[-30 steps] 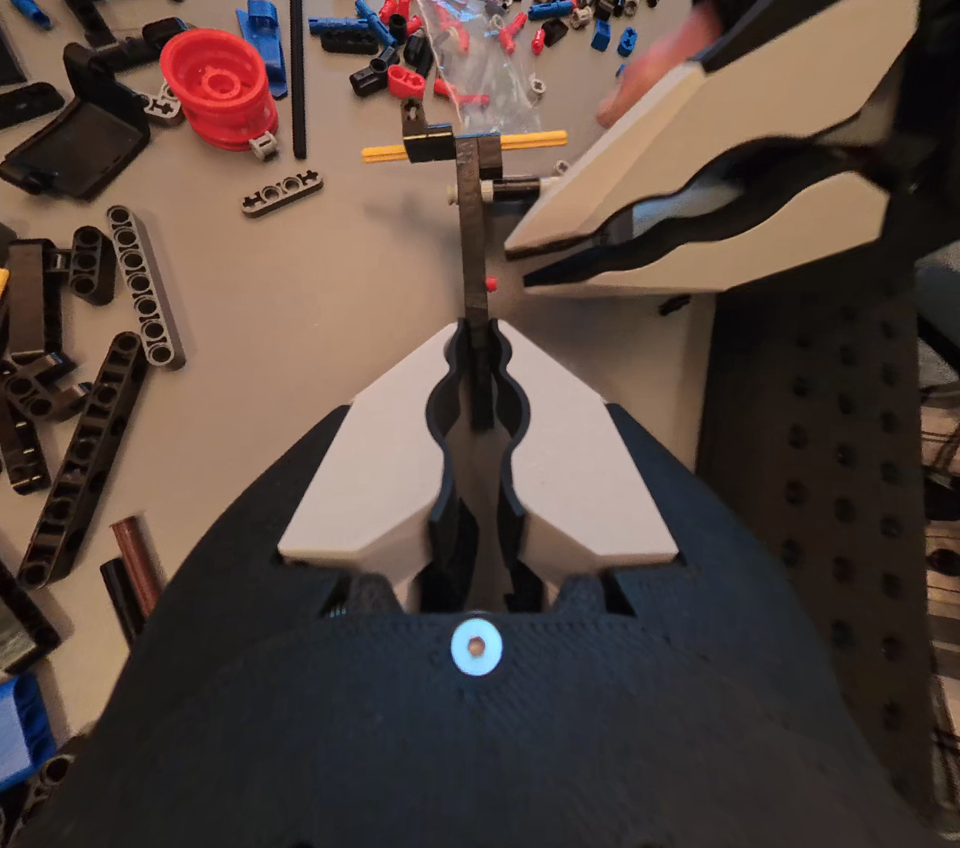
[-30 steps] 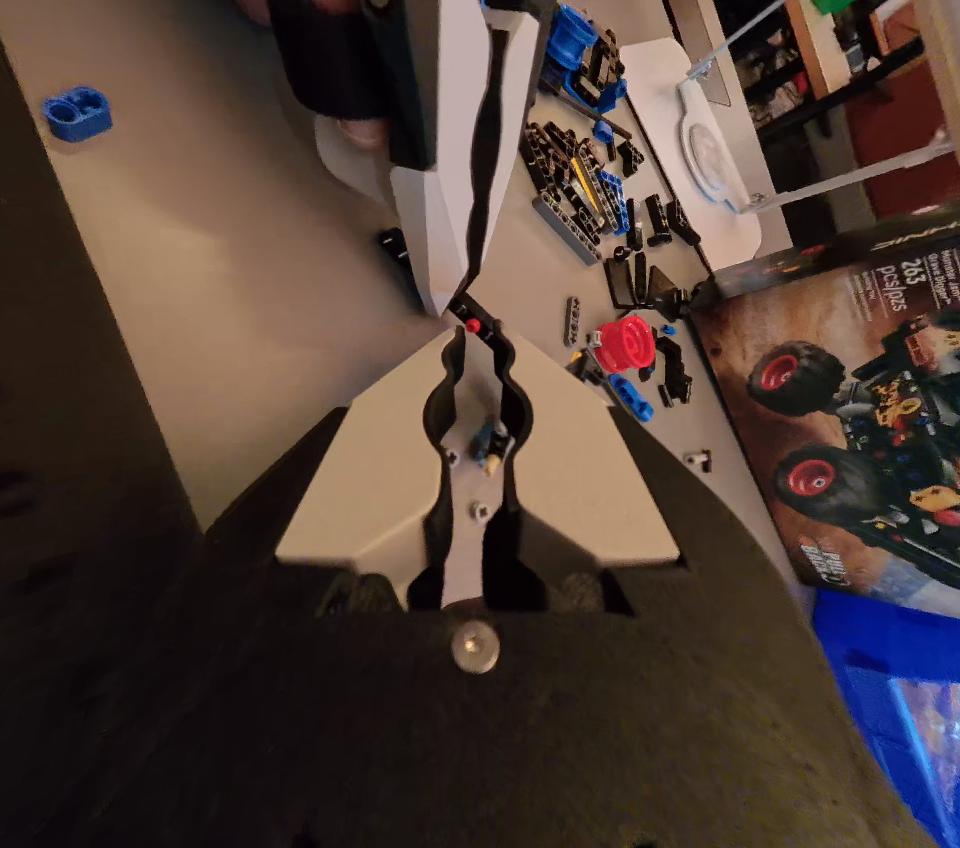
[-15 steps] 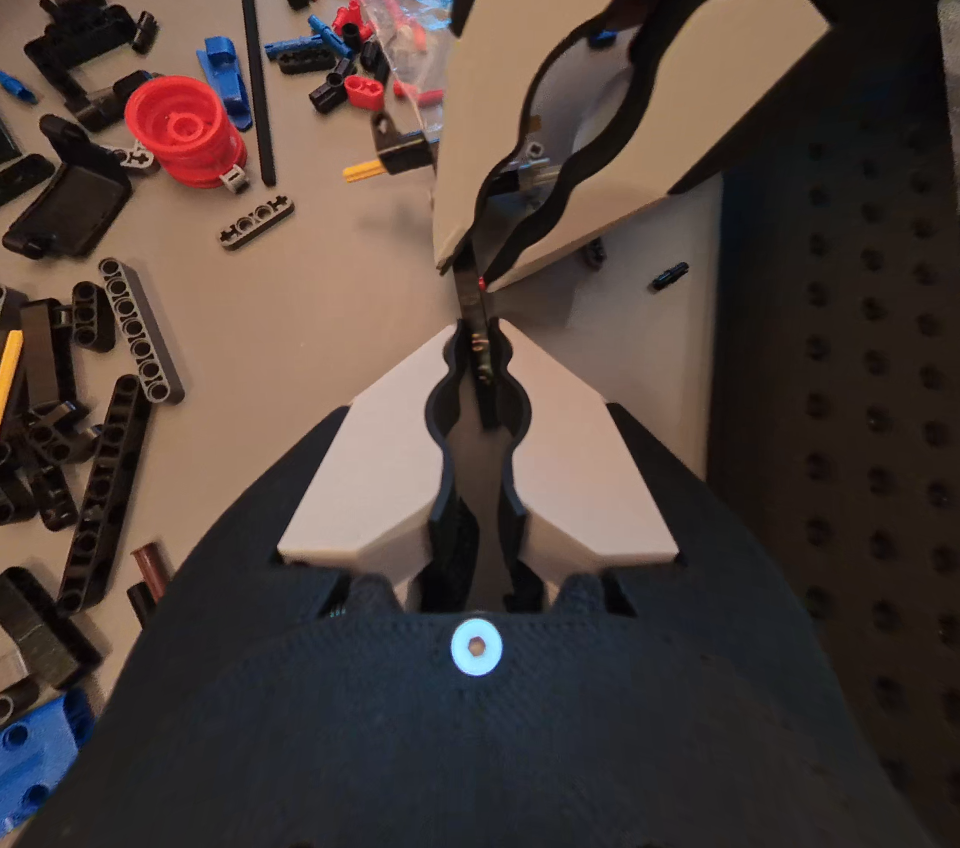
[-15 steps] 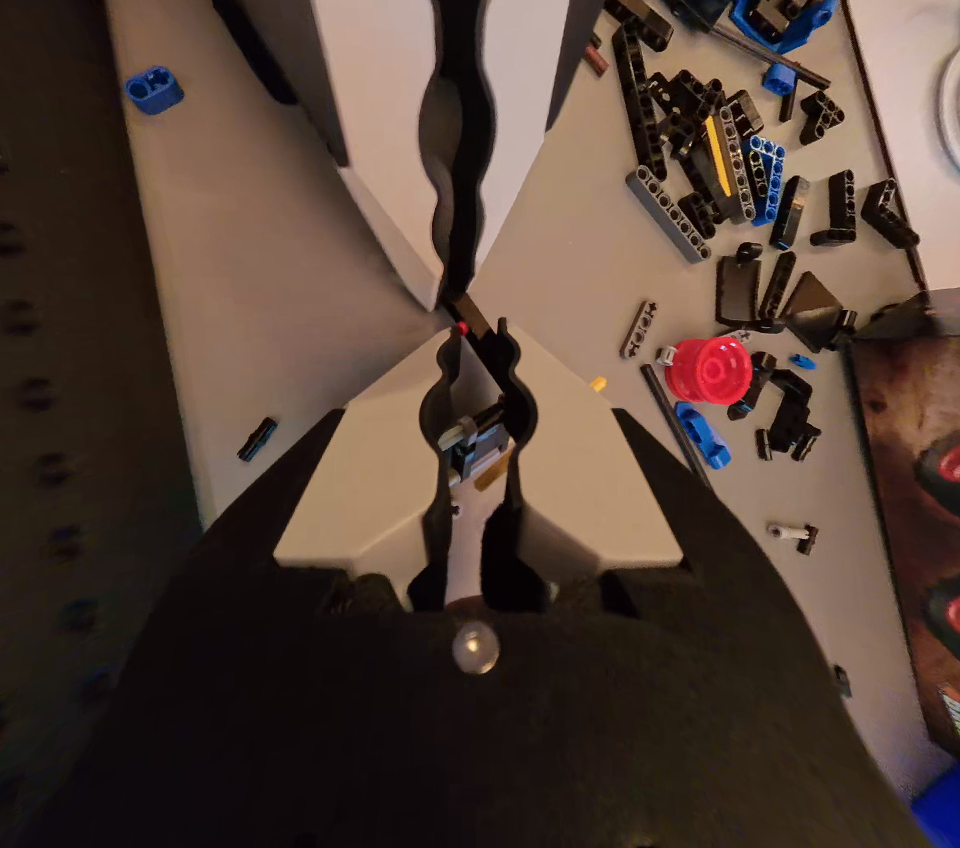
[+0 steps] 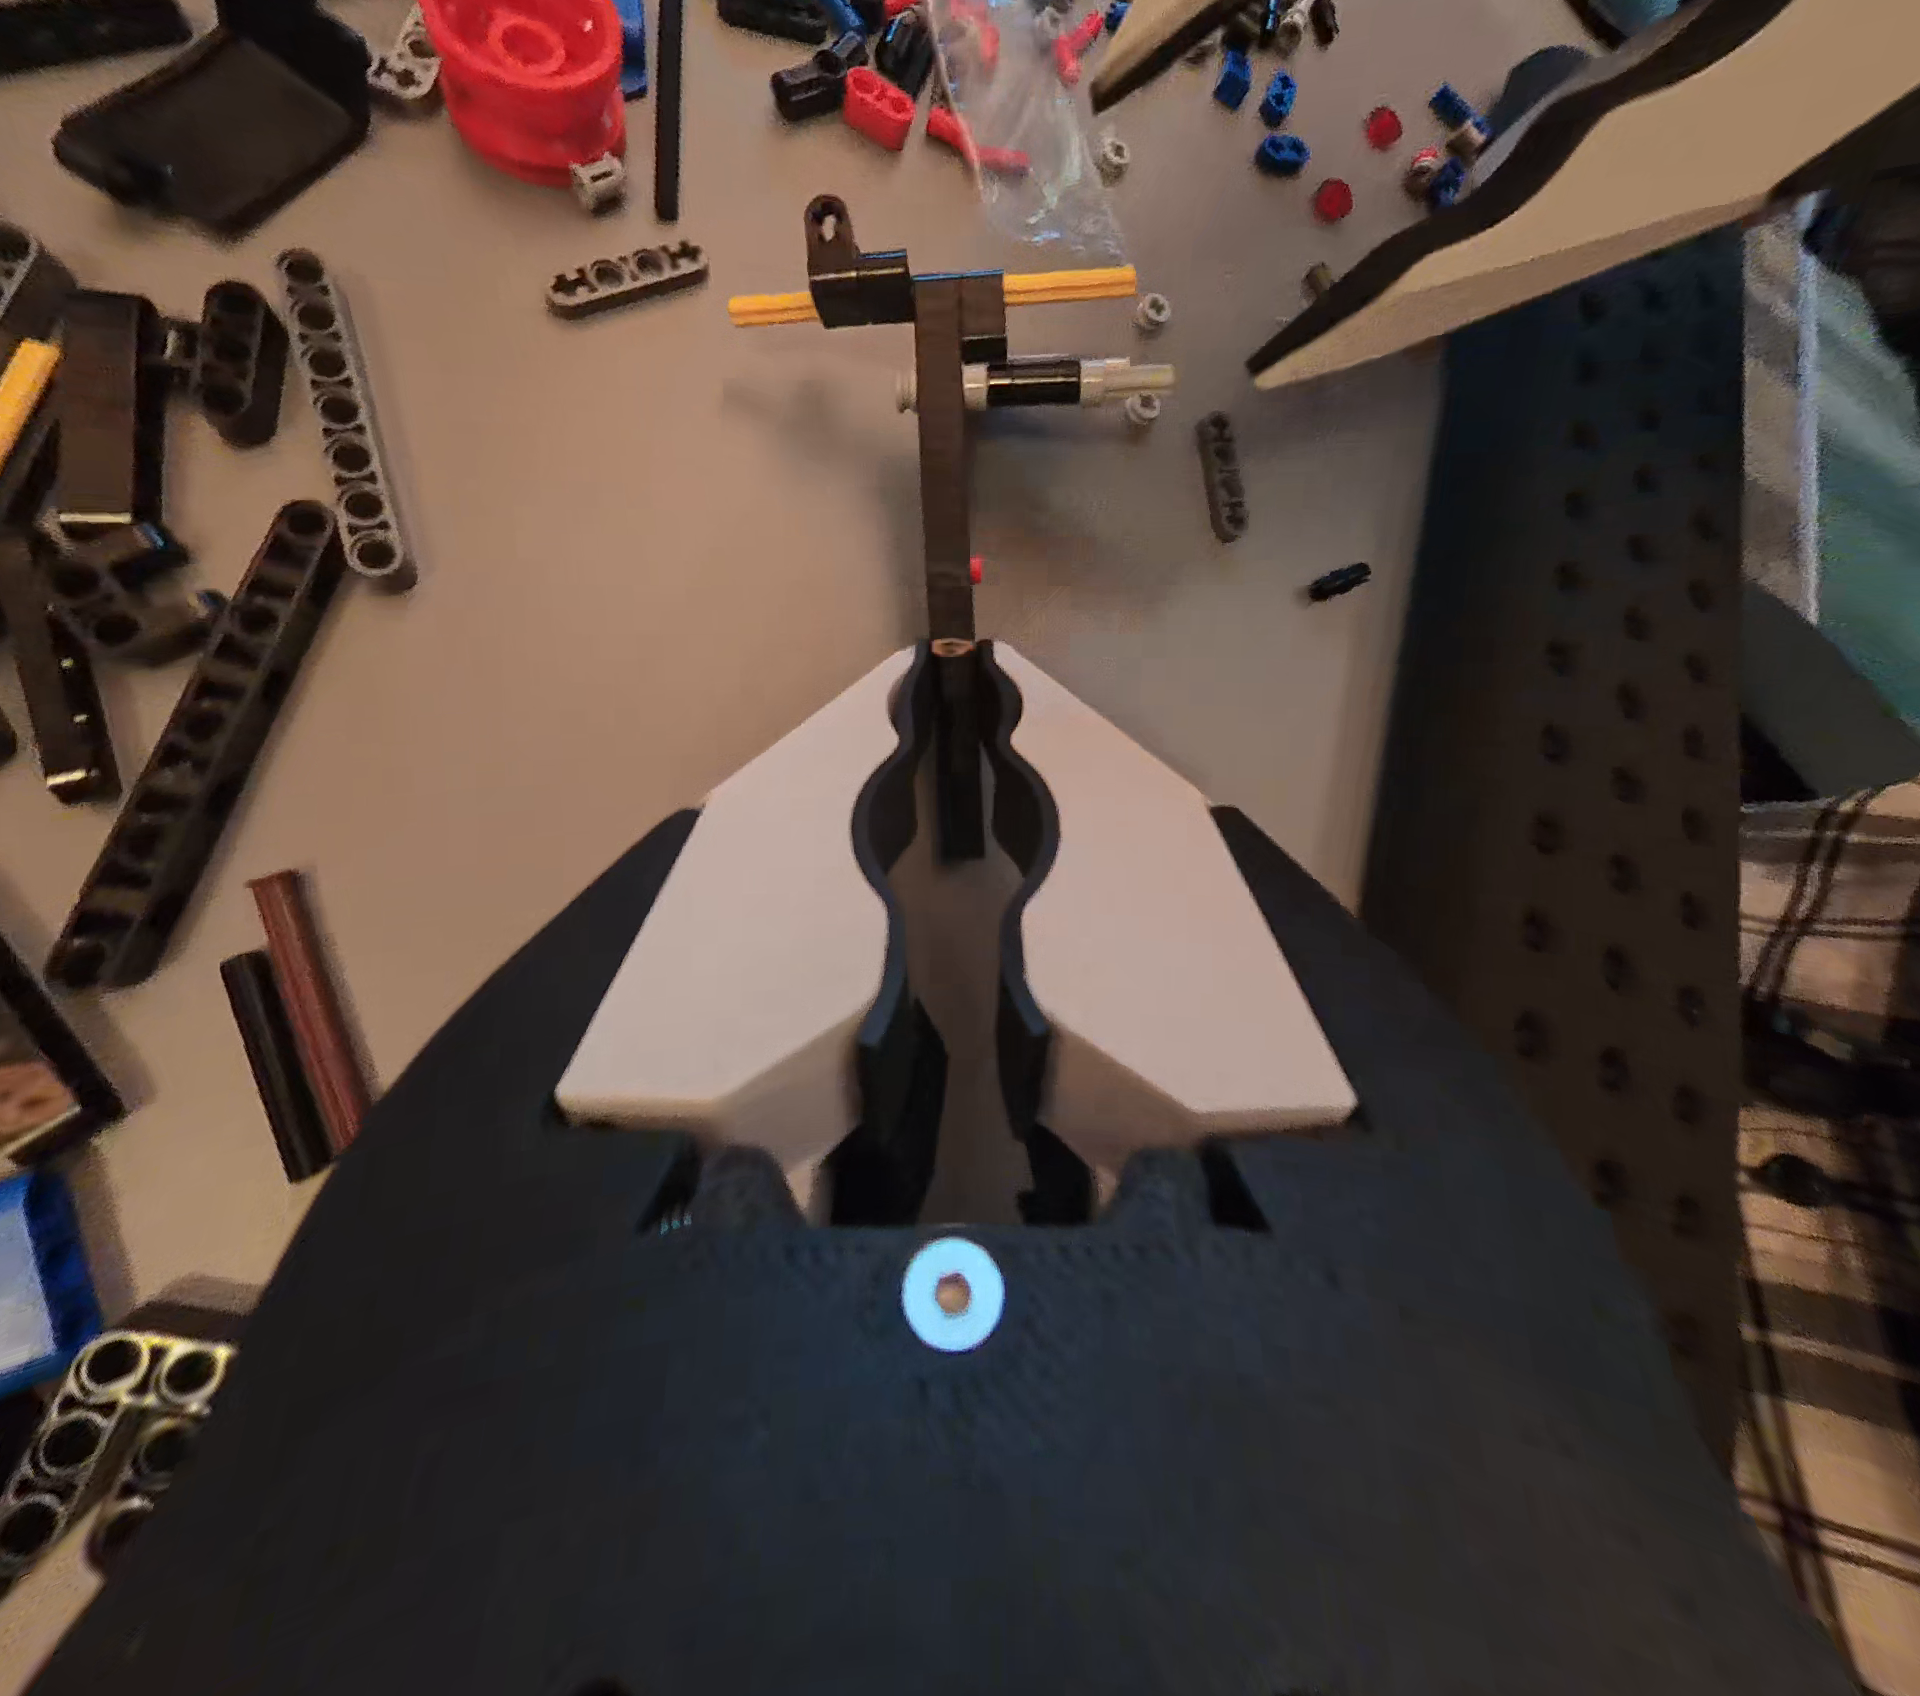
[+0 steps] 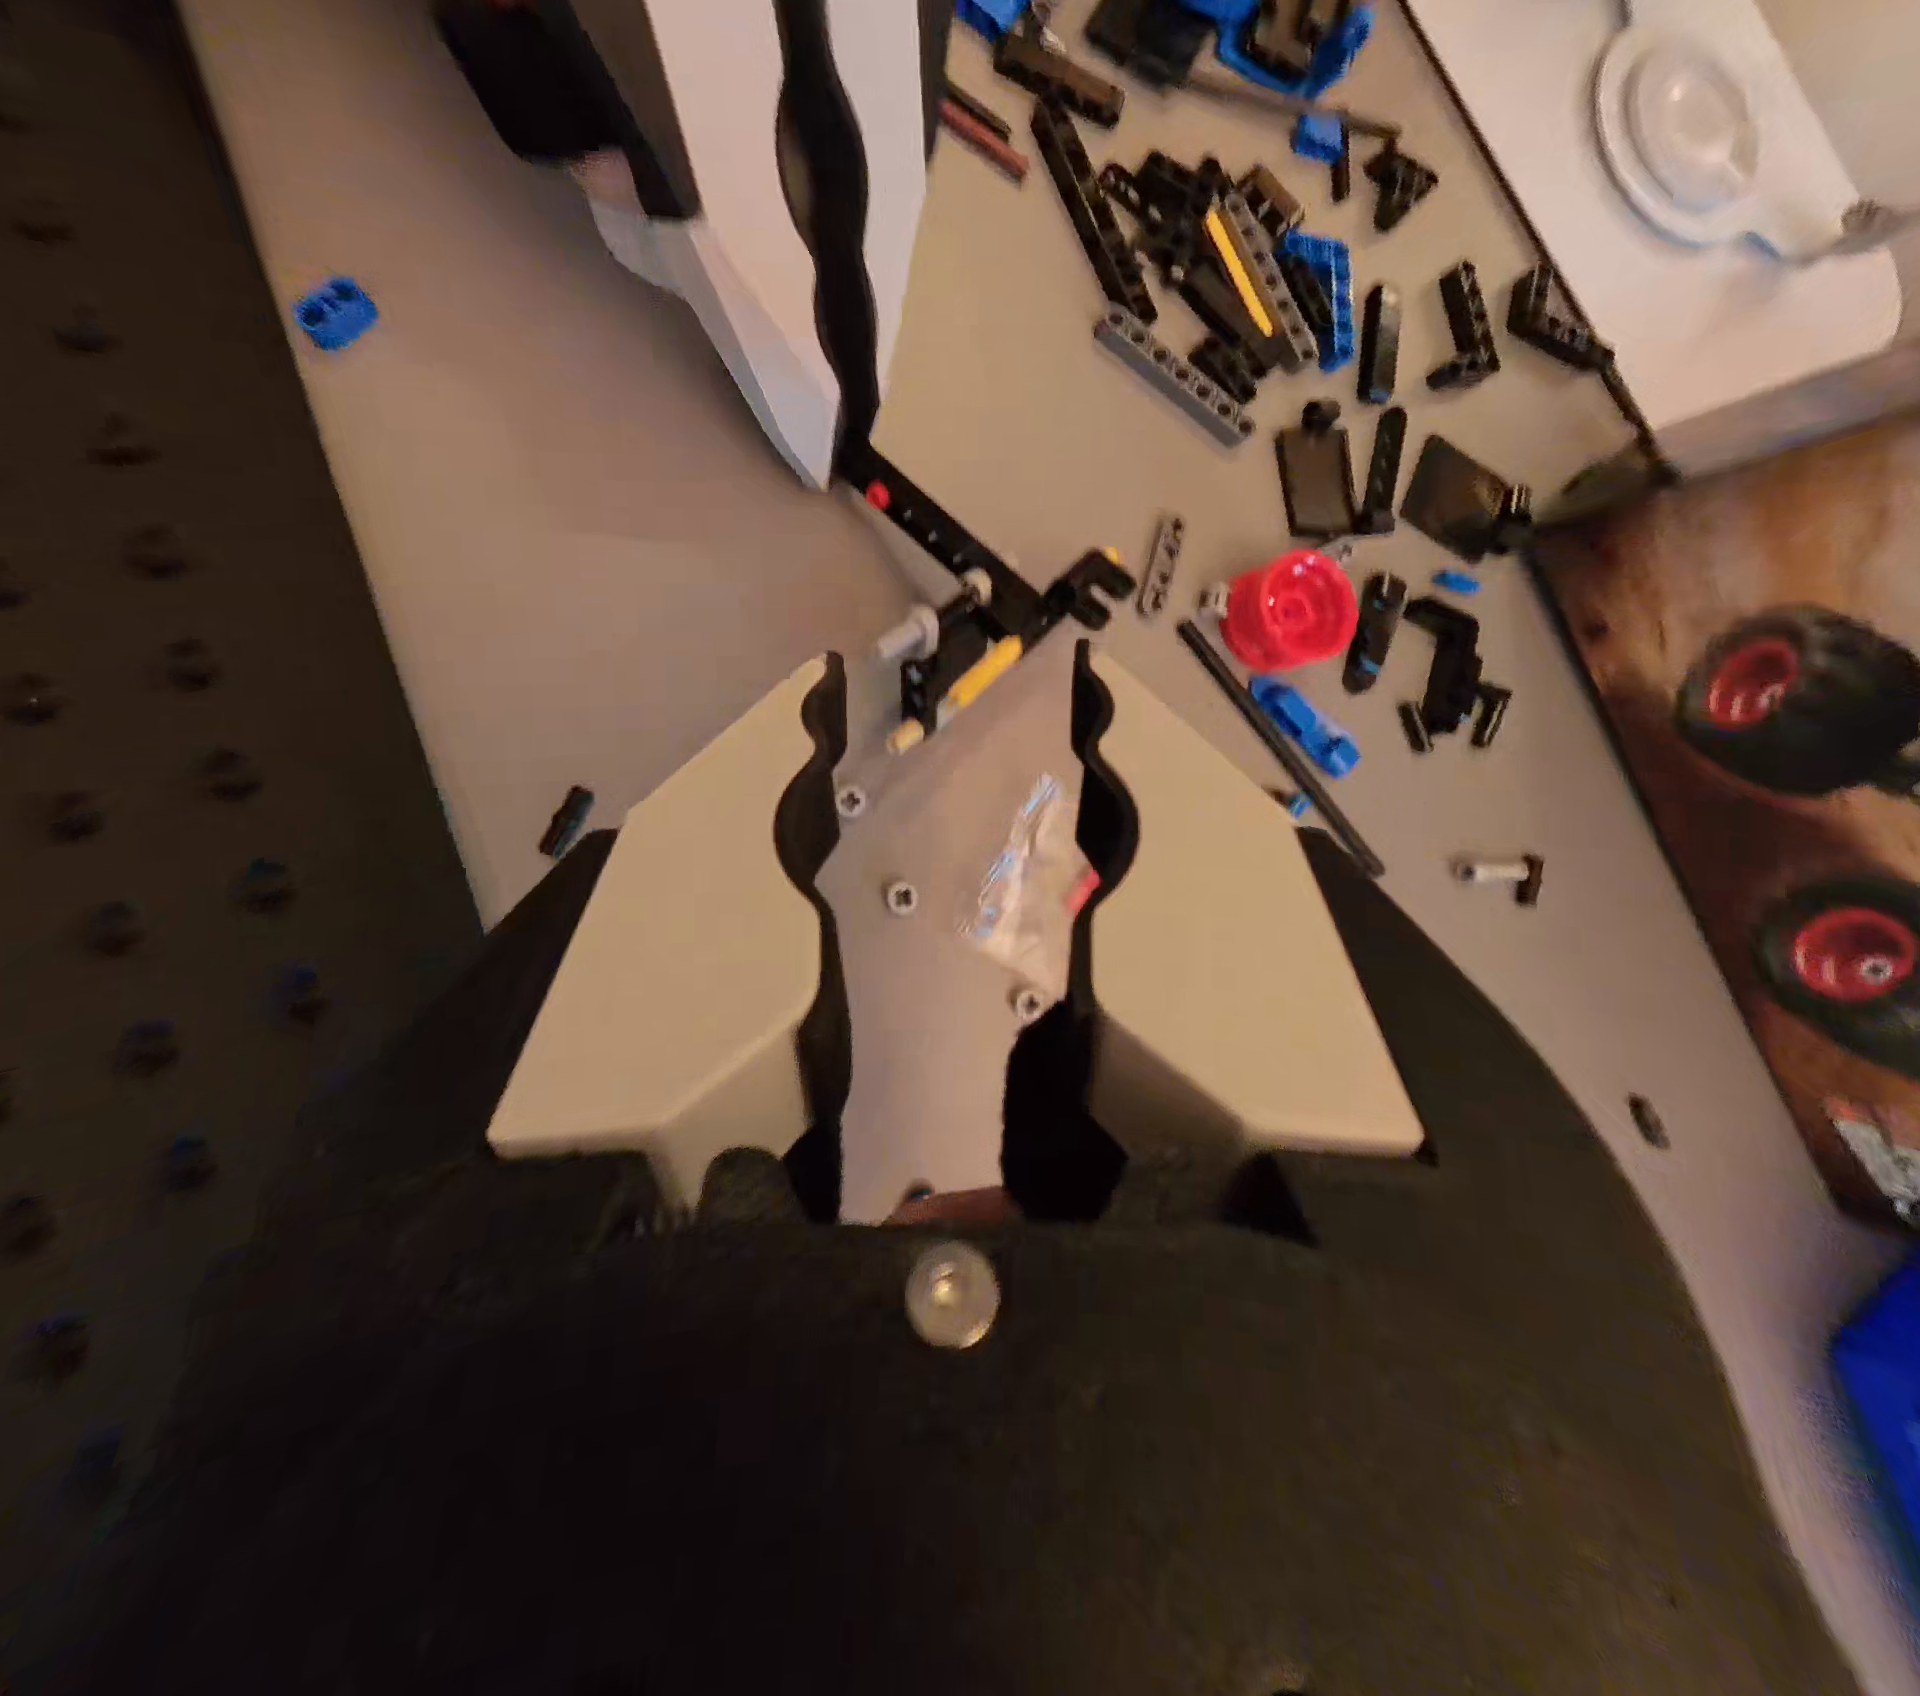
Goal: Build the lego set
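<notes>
The grey table carries scattered parts across its far and left areas, with a dark perforated board along its right edge and, in the right wrist view, a printed set box at the right. The left gripper is clamped on the near end of a black beam assembly, which projects forward from its tips above the table. At the assembly's far end a yellow axle runs crosswise through black connectors, and below it a black and white pin sticks out to the right; a small red pin shows on the beam just ahead of the fingertips. The right gripper stands with its jaws spread wide and holds nothing; half a second ago its tips were closed in around the assembly's cross end, and it has since drawn back, so the assembly now lies clear just beyond its fingertips. In the left wrist view its pale fingers now sit at the upper right, well apart from the beam they covered before. The left gripper's hold is unchanged. A red wheel hub lies at upper left beside a black axle rod, and a clear bag rests among small blue, red and black pins beyond the assembly.
</notes>
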### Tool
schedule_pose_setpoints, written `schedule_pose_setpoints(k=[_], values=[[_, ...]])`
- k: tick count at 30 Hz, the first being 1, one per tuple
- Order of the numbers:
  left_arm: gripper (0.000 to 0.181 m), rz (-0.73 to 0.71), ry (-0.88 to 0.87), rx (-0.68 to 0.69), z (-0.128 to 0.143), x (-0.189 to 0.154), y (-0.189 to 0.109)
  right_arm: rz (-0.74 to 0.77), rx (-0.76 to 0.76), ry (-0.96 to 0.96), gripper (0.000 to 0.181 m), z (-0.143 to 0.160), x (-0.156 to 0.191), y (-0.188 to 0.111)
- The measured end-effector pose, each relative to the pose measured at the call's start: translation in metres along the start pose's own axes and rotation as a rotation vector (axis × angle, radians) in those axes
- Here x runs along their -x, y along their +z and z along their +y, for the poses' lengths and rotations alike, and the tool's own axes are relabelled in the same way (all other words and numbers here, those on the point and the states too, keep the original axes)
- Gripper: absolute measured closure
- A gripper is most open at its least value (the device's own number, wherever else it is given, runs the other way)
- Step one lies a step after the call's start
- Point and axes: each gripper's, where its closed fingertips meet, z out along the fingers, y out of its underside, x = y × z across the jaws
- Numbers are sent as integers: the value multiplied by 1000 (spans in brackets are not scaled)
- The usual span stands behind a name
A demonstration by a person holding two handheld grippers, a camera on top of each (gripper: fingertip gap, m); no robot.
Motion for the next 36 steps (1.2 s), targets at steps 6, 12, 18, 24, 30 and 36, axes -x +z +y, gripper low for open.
schedule_pose_setpoints(k=[6, 12, 18, 24, 30, 36], values=[[164, -17, -24, -20, 0, 5, -7, -5, 78, 37, 147, 19, 9, 26], [167, -20, -26, -18, 4, 2, -14, 46, 39, 55, 174, 9, -2, 38], [163, 65, 1, -24, 7, -24, -12, 33, 15, 11, 174, -7, -9, 44], [147, 65, 94, 11, 12, -32, -12, -14, -20, -58, 174, -23, -6, 48], [136, 43, 180, -21, 16, -34, -32, -51, -59, -128, 175, -34, -2, 45], [137, -111, 303, -201, -9, -14, -81, -79, -52, -220, 175, -41, 5, 46]])
